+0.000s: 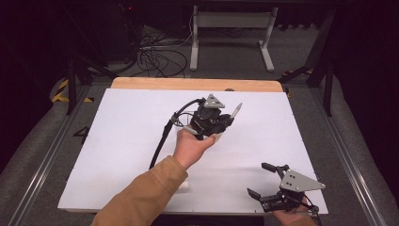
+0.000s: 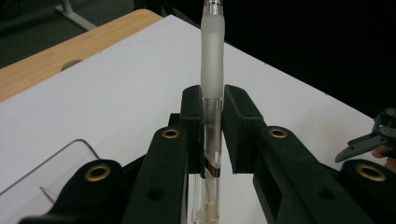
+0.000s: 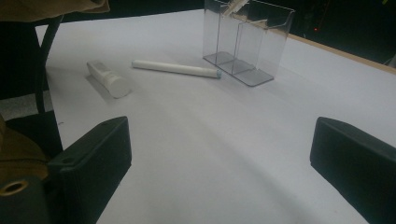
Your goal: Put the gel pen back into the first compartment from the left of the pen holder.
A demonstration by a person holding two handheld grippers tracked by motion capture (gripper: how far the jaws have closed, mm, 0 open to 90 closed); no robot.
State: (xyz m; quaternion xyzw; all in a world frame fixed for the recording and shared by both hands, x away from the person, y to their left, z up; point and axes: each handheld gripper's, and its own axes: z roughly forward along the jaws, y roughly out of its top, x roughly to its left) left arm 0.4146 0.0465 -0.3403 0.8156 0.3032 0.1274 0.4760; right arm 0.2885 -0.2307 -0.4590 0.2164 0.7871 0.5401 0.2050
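Note:
My left gripper (image 1: 212,118) is held up over the middle of the white table, shut on a pen (image 1: 236,111). In the left gripper view the pen (image 2: 212,51) has a clear barrel and a frosted grip, and it stands out beyond the jaws of the left gripper (image 2: 214,100). A clear plastic holder (image 2: 44,170) lies just below that gripper. My right gripper (image 1: 258,179) rests near the table's front right corner, open and holding nothing. In its own view the right gripper (image 3: 219,154) faces the clear two-compartment holder (image 3: 250,44).
A white stick-like pen (image 3: 175,68) and a short white tube (image 3: 108,79) lie on the white table (image 3: 210,121) in front of the holder. The short white tube (image 1: 184,186) sits beside the tan sleeve. A wooden strip (image 1: 188,84) edges the table's far side.

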